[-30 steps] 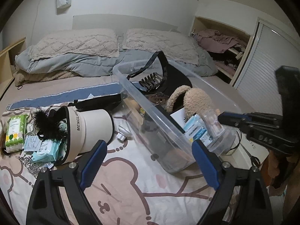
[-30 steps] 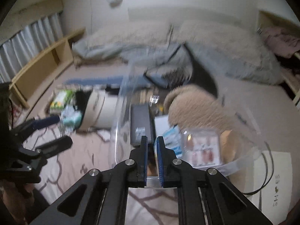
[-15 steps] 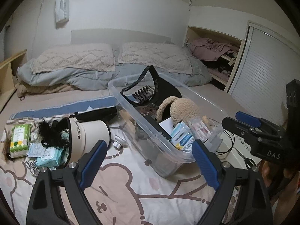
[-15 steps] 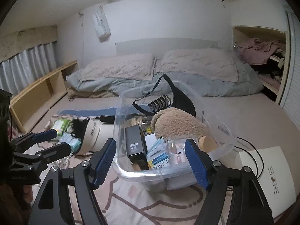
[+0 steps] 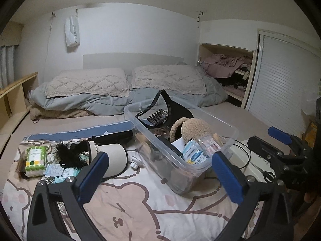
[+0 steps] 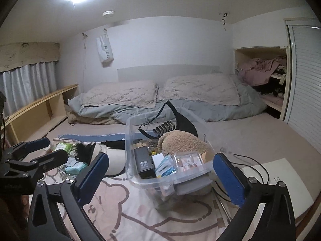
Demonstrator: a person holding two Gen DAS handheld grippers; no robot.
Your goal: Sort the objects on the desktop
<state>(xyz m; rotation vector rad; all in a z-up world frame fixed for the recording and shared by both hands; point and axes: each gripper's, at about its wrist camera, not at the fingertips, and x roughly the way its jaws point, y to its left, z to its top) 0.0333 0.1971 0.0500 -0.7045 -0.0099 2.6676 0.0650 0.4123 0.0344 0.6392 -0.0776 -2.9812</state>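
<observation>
Loose desktop objects lie on the bed left of one clear plastic bin [image 5: 230, 129]: one stiff cream visor cap [image 5: 112, 158], best taken by its brim, one soft wipes pack [image 5: 36, 158], light sachets. Both are held spread and empty: left hand-held gripper [image 5: 160, 172], right hand-held gripper [image 6: 160, 172]. Two pillows [image 5: 168, 78] are seen behind.
</observation>
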